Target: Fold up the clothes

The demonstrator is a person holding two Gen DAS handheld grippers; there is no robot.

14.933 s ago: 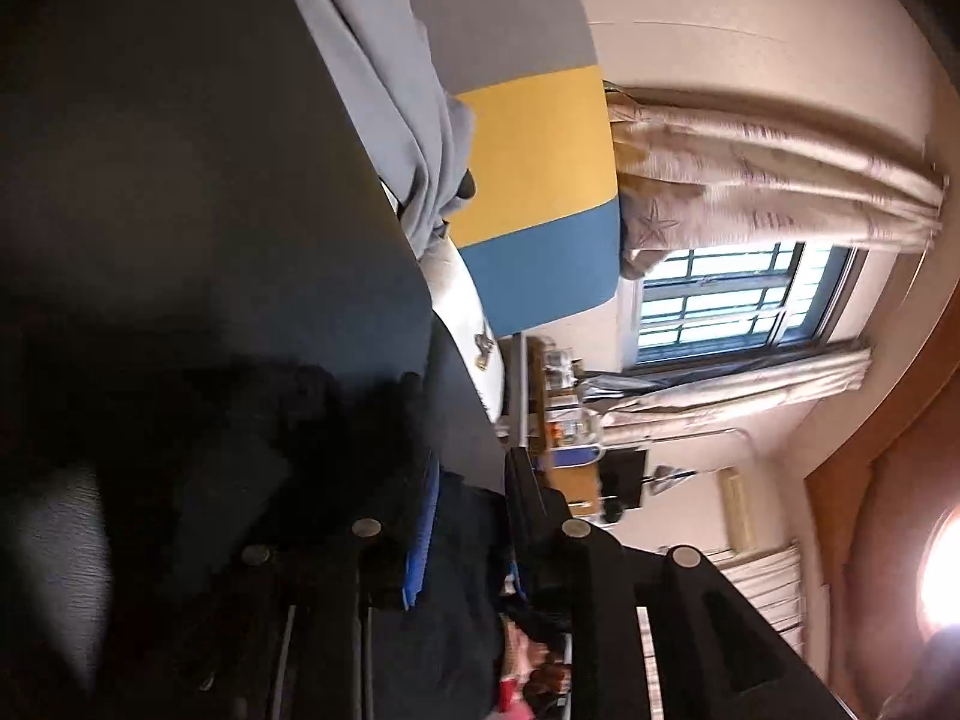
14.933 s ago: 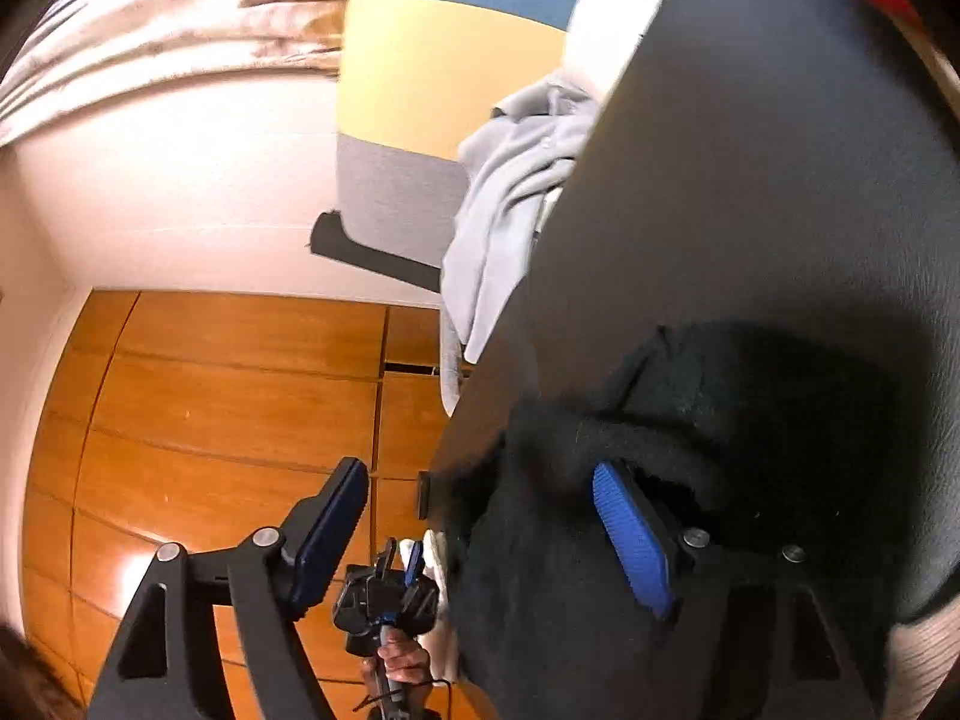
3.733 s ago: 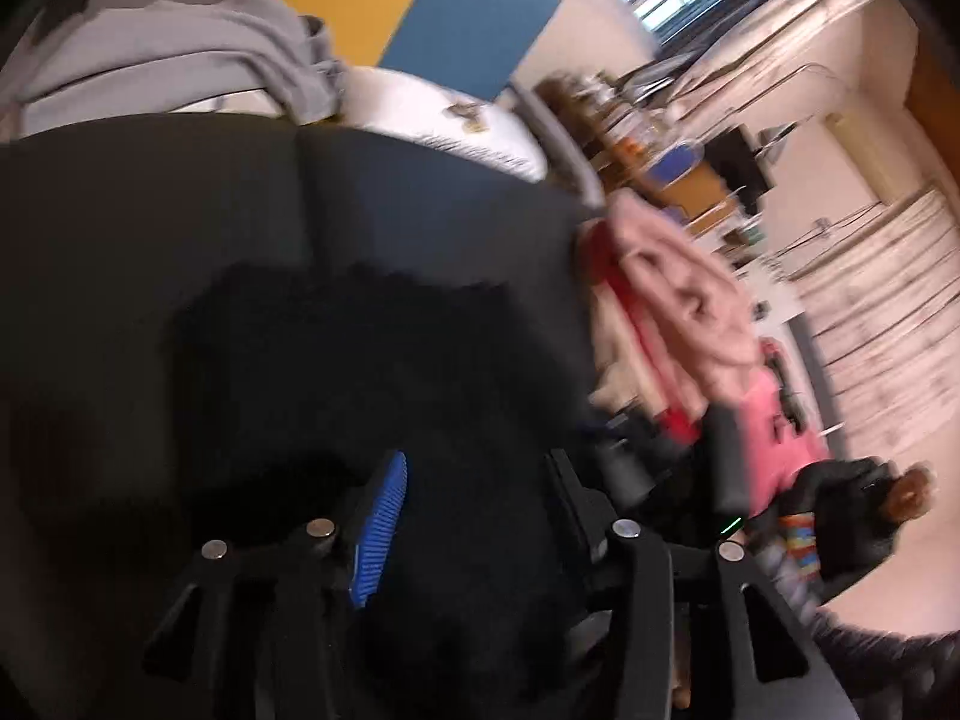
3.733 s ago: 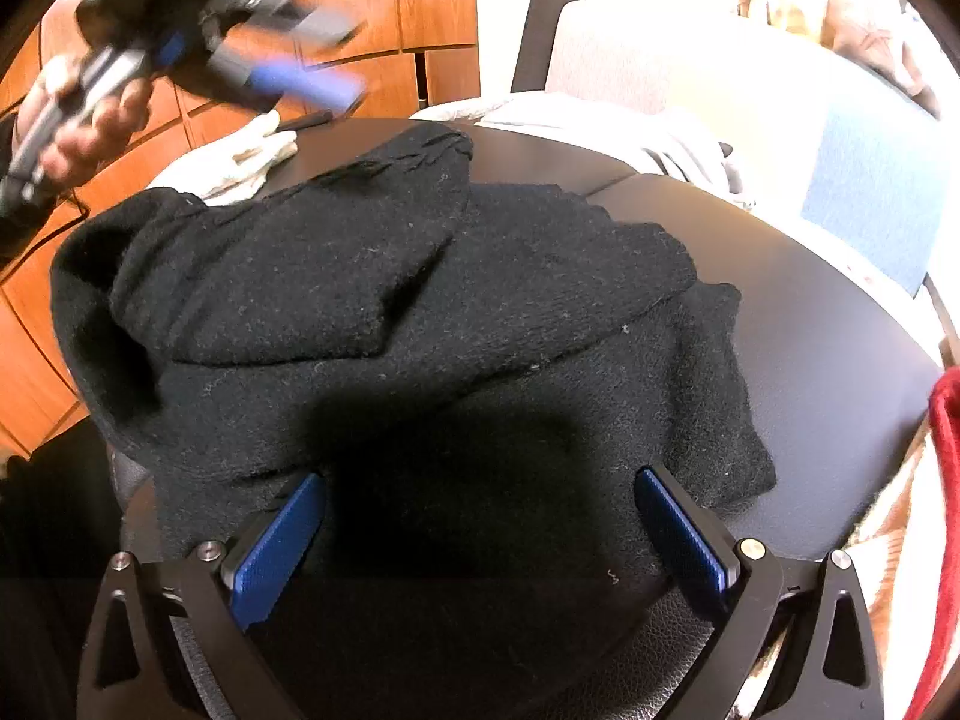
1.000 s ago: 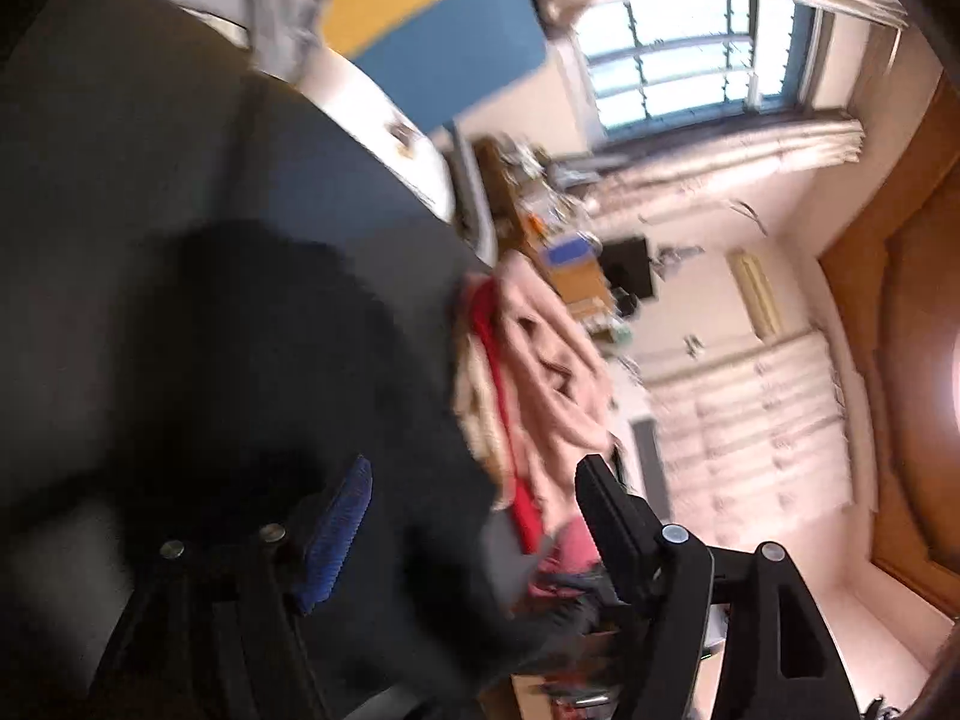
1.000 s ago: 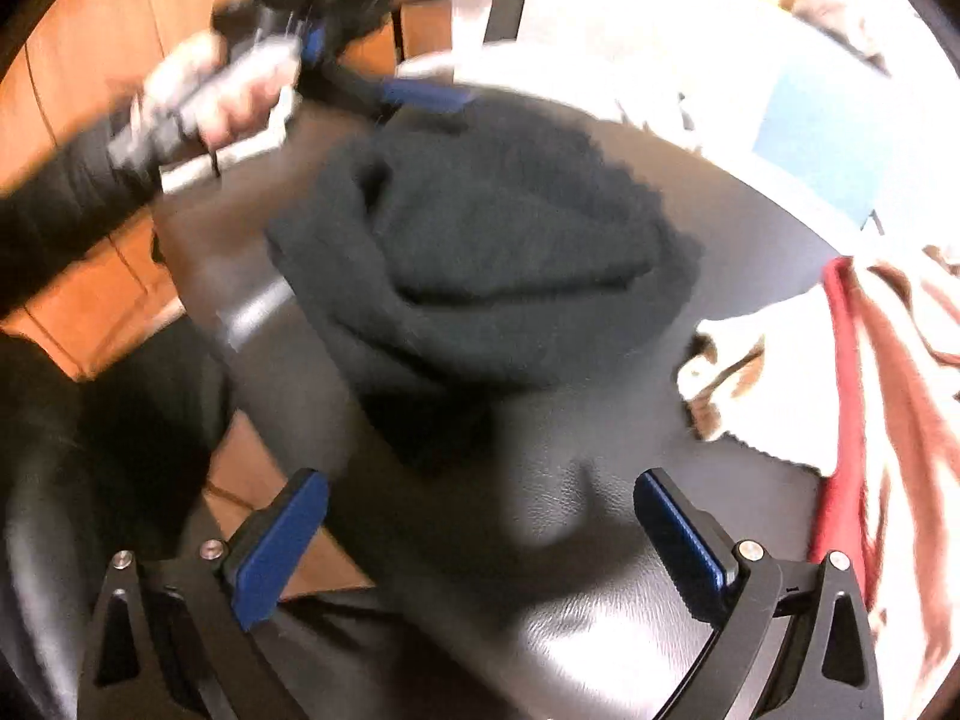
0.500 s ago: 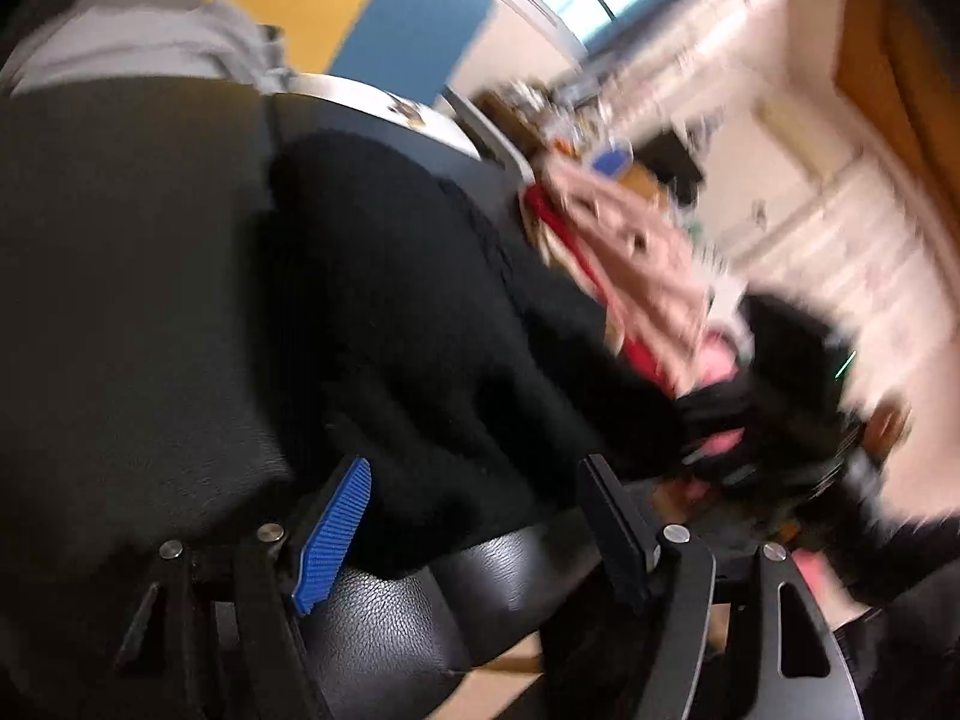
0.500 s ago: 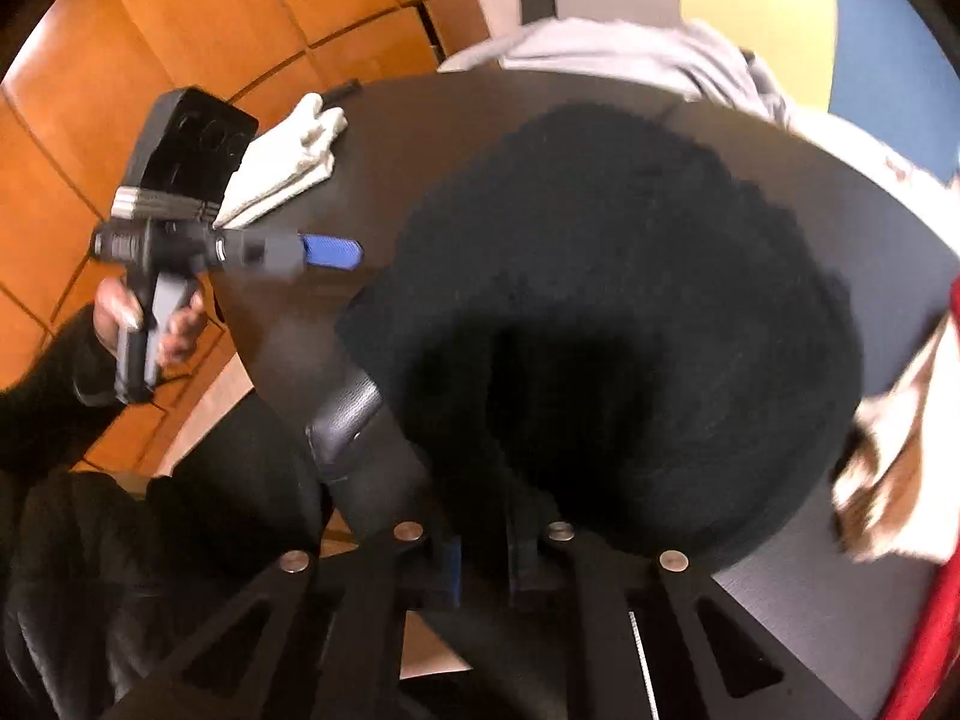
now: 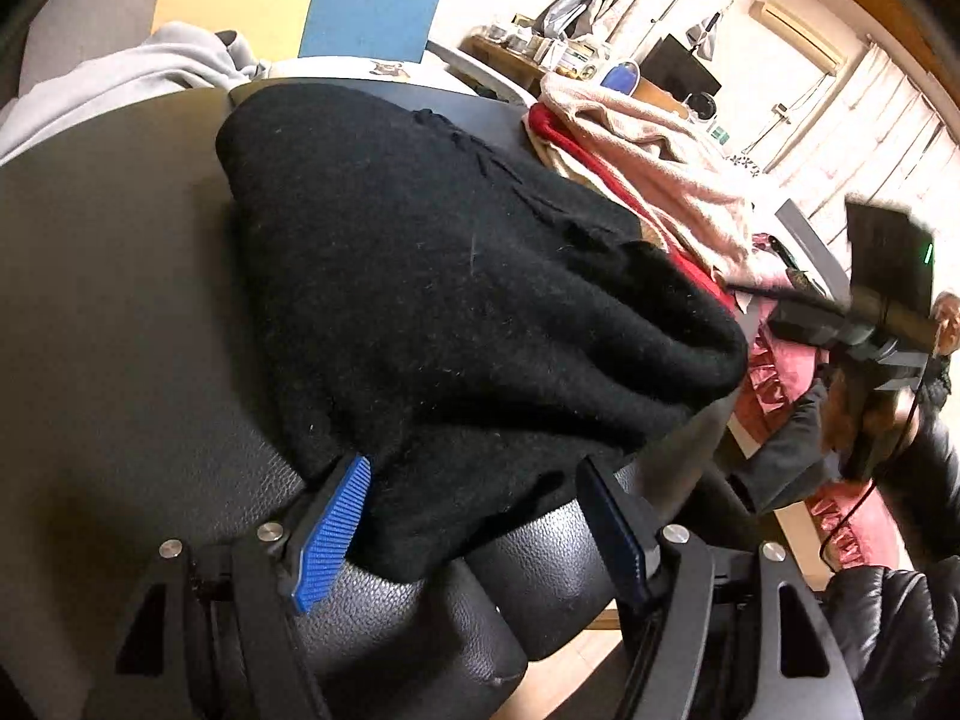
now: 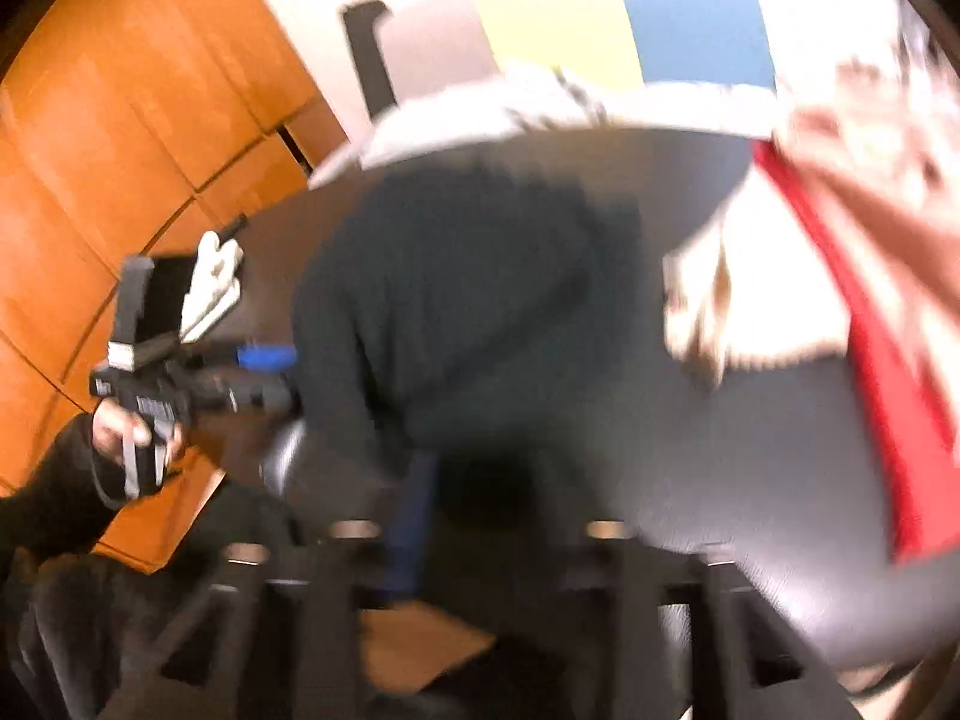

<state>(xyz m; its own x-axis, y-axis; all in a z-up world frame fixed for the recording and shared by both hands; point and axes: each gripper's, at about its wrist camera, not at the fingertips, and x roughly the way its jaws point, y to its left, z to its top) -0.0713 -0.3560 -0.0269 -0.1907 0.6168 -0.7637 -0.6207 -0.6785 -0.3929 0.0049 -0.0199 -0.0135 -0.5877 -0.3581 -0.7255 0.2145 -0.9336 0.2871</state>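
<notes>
Dark leather bench (image 9: pixel 108 312) carries our black sweater (image 9: pixel 456 276), bundled near its edge. We're mid-fold: left gripper (image 9: pixel 474 516) fingers gape around the hem, not pinching. Right gripper (image 10: pixel 498 540) fingers have just been opening, blurry, apparently nothing pinched. Next, pinch the hem and fold over.

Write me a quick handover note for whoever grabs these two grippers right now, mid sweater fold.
Left gripper: open, jaws astride the near hem of the black sweater, pads not pressing.
Right gripper: jaws have just been opening; its view is blurred, and it looks clear of the sweater.
Sweater: bundled into a compact fold on the black table, near edge drooping over the rim.
Nearby: grey garment at the far edge, pink and red pile on the right.
Done: sweater folded over.
Left: square up the fold, then the other clothes.
</notes>
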